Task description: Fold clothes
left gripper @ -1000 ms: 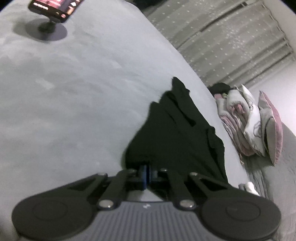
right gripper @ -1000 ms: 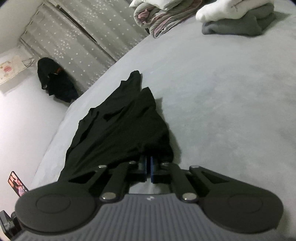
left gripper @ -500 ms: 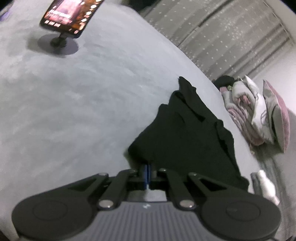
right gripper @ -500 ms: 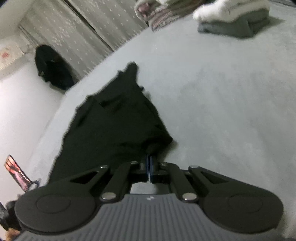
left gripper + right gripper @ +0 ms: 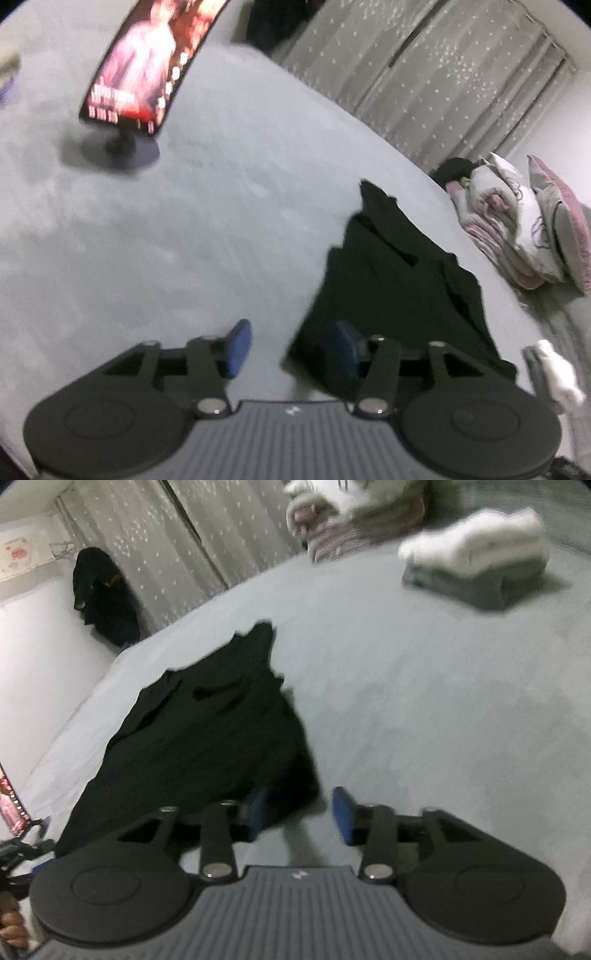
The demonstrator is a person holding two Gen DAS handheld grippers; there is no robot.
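- We saw the black garment (image 5: 399,280) lying crumpled on the grey bed (image 5: 184,240), its near edge hidden behind both tools.
- The left gripper (image 5: 291,347) was opening, pads apart; the cloth's corner sat by its right pad, and blur hid any contact.
- The right gripper (image 5: 301,816) was opening too, the cloth's corner just by its left pad.
- The phone on a stand (image 5: 147,66) was smeared and cut off at the top.
- The folded pile (image 5: 480,572) looked blurred.

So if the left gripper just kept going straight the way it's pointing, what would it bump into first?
Probably the bare grey bedspread. The left gripper, its jaws opening with nothing between them, tilts down at the bed. The crumpled black garment lies just right of that line, though depth is hard to judge.
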